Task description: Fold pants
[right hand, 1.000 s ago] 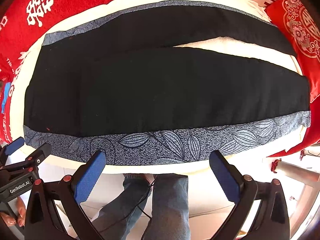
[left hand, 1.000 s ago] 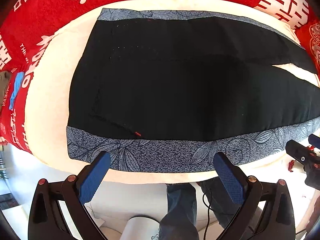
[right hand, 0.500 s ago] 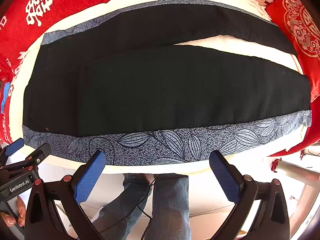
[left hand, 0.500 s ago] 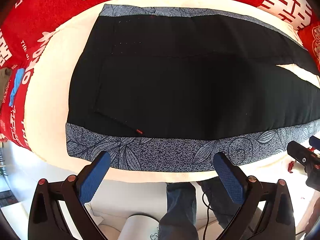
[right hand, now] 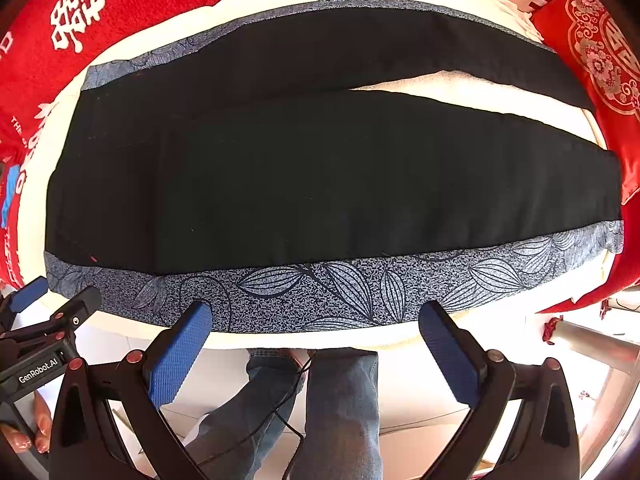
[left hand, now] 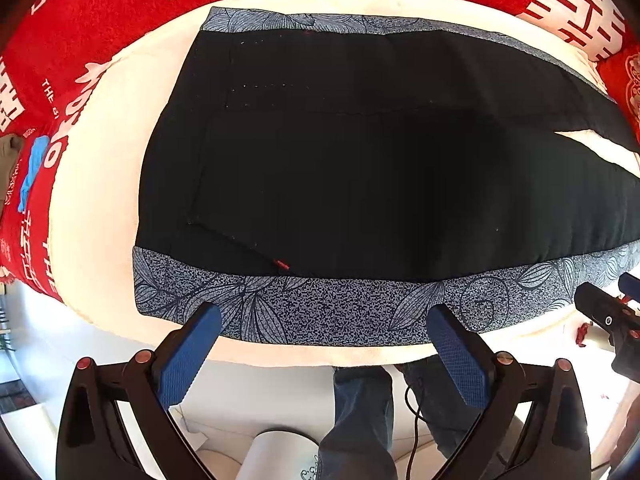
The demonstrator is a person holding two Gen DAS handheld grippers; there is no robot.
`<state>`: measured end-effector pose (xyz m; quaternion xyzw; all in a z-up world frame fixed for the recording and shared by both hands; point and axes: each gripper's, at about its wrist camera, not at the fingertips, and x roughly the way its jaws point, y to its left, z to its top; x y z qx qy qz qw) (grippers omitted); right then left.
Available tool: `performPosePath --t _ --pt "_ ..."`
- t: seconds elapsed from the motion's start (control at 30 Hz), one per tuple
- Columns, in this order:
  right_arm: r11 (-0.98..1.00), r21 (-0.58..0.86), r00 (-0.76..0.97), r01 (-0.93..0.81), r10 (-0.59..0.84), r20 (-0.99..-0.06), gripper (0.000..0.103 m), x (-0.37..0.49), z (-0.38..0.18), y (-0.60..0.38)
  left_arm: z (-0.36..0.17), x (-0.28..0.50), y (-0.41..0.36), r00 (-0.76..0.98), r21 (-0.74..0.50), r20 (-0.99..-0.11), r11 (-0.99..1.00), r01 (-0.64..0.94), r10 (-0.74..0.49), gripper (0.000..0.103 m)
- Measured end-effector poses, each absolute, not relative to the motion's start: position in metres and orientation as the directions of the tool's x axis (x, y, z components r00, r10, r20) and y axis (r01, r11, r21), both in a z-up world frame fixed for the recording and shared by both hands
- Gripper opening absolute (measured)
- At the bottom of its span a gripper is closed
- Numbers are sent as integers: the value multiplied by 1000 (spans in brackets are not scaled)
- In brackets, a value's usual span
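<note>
Black pants with a grey leaf-print side band lie spread flat on a white pad, waist to the left, legs running right. They also show in the right wrist view, with a narrow gap between the two legs at the far right. My left gripper is open and empty, hovering just over the near printed band by the waist. My right gripper is open and empty, over the near band further along the leg. Each gripper shows at the edge of the other's view.
A red cloth with white characters surrounds the pad. A red embroidered cushion lies at the far right. The person's jeans-clad legs and a cable are below the pad's near edge. A metal tube sits low right.
Both grippers have edged slightly forward toward the near printed band; the pants look a little nearer. The jaws stay open and the pants have not moved.
</note>
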<state>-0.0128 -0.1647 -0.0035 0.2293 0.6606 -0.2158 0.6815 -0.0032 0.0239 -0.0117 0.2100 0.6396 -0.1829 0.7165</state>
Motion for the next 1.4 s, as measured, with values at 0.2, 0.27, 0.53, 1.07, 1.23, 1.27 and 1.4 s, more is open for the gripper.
performPosePath --t 0.2,0.27,0.53,1.07,1.23,1.27,1.4 --pt "802 27 34 597 8 -999 103 -12 -4 -164 -12 -3 25 112 63 -994 847 528 4 103" --pt "801 27 35 598 7 -999 103 -11 -4 -164 -13 -2 26 110 60 -994 848 526 2 103" --pt "800 32 33 599 15 -999 103 -11 -6 -167 -13 1 28 106 55 -994 851 523 -1 103" --pt "699 320 205 640 246 -947 103 -18 -14 -170 -15 5 48 91 -18 -993 868 496 -73 103" --pt "592 510 318 624 404 -858 103 -22 -28 -160 -18 12 60 54 -115 -986 878 464 -157 103" --pt "570 549 340 612 437 -833 101 -24 -33 -156 -19 12 62 42 -145 -982 877 459 -184 103" --pt "477 629 354 613 547 -759 68 -34 -67 -141 -26 12 72 -5 -248 -962 867 432 -273 103"
